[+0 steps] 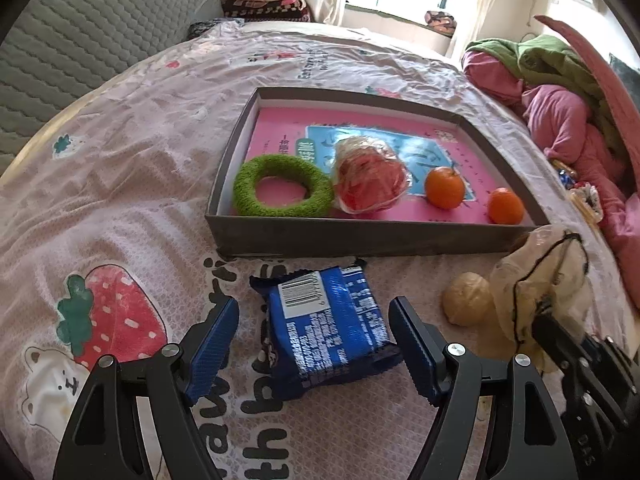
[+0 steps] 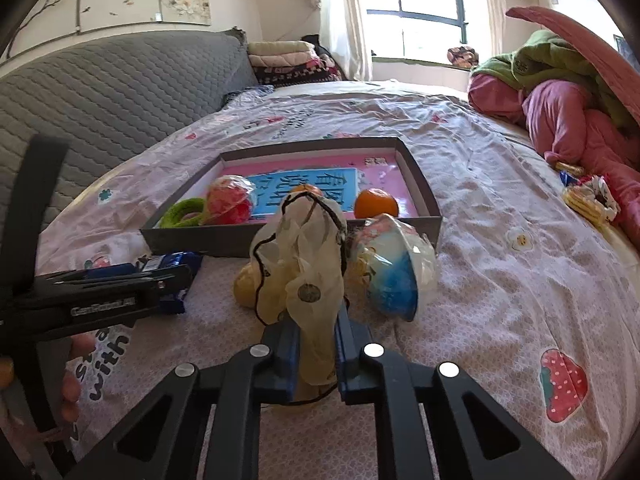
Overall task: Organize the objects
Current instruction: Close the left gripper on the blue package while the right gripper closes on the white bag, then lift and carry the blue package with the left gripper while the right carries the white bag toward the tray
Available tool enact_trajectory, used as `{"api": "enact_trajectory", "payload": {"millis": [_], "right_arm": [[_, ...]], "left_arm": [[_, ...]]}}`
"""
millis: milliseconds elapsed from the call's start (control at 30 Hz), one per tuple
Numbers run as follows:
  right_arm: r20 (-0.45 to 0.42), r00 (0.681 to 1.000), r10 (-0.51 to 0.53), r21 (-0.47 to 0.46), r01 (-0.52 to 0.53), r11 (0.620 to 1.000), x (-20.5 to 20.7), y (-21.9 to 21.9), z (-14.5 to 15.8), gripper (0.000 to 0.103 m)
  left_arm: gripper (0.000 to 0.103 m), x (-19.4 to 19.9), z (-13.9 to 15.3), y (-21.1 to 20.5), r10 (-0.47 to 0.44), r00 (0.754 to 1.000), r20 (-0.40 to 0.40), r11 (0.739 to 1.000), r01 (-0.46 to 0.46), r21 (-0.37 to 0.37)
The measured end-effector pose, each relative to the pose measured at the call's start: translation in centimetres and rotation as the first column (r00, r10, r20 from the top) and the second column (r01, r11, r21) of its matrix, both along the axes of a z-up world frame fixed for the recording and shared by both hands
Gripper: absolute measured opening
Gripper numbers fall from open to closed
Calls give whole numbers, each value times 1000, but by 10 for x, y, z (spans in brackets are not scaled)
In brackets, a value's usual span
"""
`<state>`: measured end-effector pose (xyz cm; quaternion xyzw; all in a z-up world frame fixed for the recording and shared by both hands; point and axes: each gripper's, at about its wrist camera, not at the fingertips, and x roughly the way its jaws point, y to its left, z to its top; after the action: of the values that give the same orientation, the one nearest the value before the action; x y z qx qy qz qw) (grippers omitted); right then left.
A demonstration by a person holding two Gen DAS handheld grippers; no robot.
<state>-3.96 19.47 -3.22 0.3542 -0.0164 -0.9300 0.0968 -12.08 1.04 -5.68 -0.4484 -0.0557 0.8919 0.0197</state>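
Reading "with" (image 2: 105,364) beside right tool (image 2: 316,356)

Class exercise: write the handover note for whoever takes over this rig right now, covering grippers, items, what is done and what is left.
Left gripper: open, straddling the blue snack packet on the bedsheet.
Right gripper: shut on the cream drawstring pouch.
Done: green ring, wrapped red item and two oranges lie in the grey tray.
Left: packet, pouch, beige ball, wrapped blue-and-white bowl.
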Motion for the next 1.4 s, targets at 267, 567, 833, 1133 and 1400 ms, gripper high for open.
{"api": "enact_trajectory", "payload": {"millis": [267,567,833,1133,1400], "right_arm": [[-12,1000,27,12,-27,1000,3,-5,0,14],[-24,999,39,10,-39,999,6,-6,2,13],[-53,997,49,0,-49,999,11,-4,8,13],[-89,995,39,-7,-39,999,16,1,18,13],[-129,991,32,-12,-34,999,23,3,32,13]], "left_arm": [[79,-5,-6,0,19,1000,25,1000,-20,18],[57,-4,-6,-3,14,999,36,996,-17,83],[54,5,0,-8,17,1000,6,994,-18,105],[54,23,15,-6,9,998,-66,998,-5,58],[54,36,32,-2,-17,992,-126,999,22,38]]}}
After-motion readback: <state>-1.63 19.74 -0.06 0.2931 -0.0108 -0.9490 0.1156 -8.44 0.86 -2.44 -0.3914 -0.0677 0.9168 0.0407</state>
